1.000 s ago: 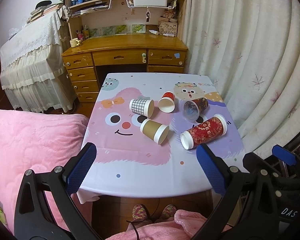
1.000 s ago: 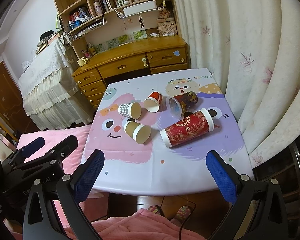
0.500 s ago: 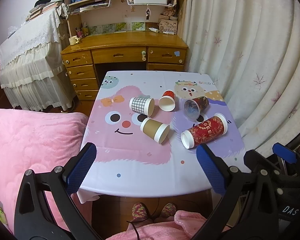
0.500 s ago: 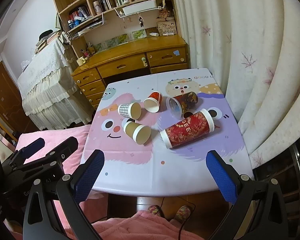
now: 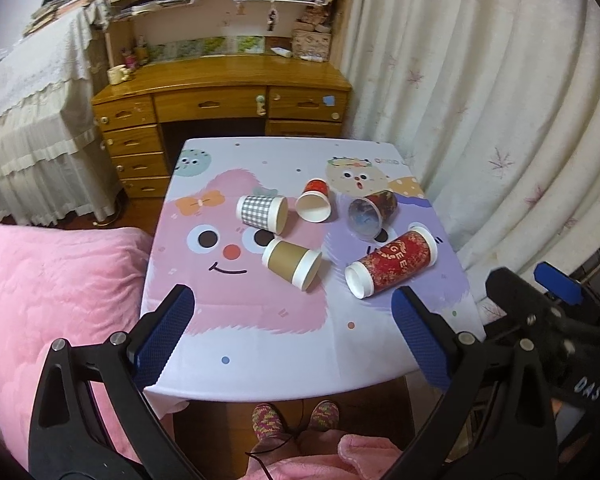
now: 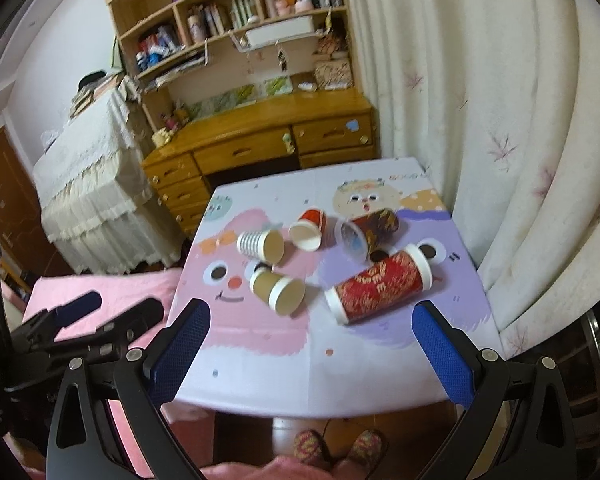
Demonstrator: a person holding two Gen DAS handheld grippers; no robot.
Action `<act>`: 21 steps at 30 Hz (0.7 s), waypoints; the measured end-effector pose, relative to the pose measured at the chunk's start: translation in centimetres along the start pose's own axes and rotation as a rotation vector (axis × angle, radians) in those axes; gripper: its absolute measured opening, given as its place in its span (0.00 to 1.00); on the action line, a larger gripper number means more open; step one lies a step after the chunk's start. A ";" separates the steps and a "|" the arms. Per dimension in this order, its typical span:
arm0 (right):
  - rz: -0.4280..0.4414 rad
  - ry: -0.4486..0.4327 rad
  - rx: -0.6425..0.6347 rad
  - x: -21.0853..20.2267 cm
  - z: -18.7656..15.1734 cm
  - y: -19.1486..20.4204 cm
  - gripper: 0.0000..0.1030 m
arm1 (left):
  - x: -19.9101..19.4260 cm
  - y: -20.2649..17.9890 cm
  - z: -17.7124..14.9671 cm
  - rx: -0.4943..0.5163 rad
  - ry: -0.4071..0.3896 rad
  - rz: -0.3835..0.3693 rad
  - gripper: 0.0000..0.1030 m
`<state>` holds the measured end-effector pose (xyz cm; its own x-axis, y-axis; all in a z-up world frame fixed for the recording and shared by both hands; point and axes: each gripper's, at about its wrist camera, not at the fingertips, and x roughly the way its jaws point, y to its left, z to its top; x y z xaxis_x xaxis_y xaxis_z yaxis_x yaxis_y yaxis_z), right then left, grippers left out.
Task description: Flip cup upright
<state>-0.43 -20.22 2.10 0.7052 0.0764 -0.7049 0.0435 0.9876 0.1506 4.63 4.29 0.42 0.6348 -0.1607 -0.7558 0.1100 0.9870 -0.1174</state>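
Observation:
Several cups lie on their sides on the small table (image 5: 260, 344): a tall red patterned cup (image 5: 392, 268) (image 6: 380, 286), a brown cup (image 5: 292, 263) (image 6: 278, 288), a grey checked cup (image 5: 262, 213) (image 6: 262, 244), a small red cup (image 5: 314, 205) (image 6: 308, 230) and a dark cup with a clear lid (image 5: 372, 210) (image 6: 366, 228). My left gripper (image 5: 294, 336) is open and empty, above the table's near edge. My right gripper (image 6: 310, 344) is open and empty, also near that edge, before the tall red cup.
A cartoon-print cloth covers the table. A wooden desk (image 5: 220, 92) with shelves stands behind it. White curtains (image 5: 480, 100) hang at the right. A pink blanket (image 5: 52, 288) lies at the left. Slippered feet (image 5: 292, 420) show under the table.
Both grippers have moved forward toward the table, so the cups look nearer. The right wrist view is slightly blurred. No cup has moved.

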 end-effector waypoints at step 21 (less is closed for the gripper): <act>-0.058 0.027 -0.280 11.4 -4.7 3.3 1.00 | 13.7 3.4 0.0 0.463 0.254 -0.128 0.92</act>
<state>4.41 -15.50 -8.64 0.6879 0.0185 -0.7255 -0.1167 0.9895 -0.0853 13.69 5.47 -10.30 0.3956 -0.2160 -0.8926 0.5360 0.8436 0.0334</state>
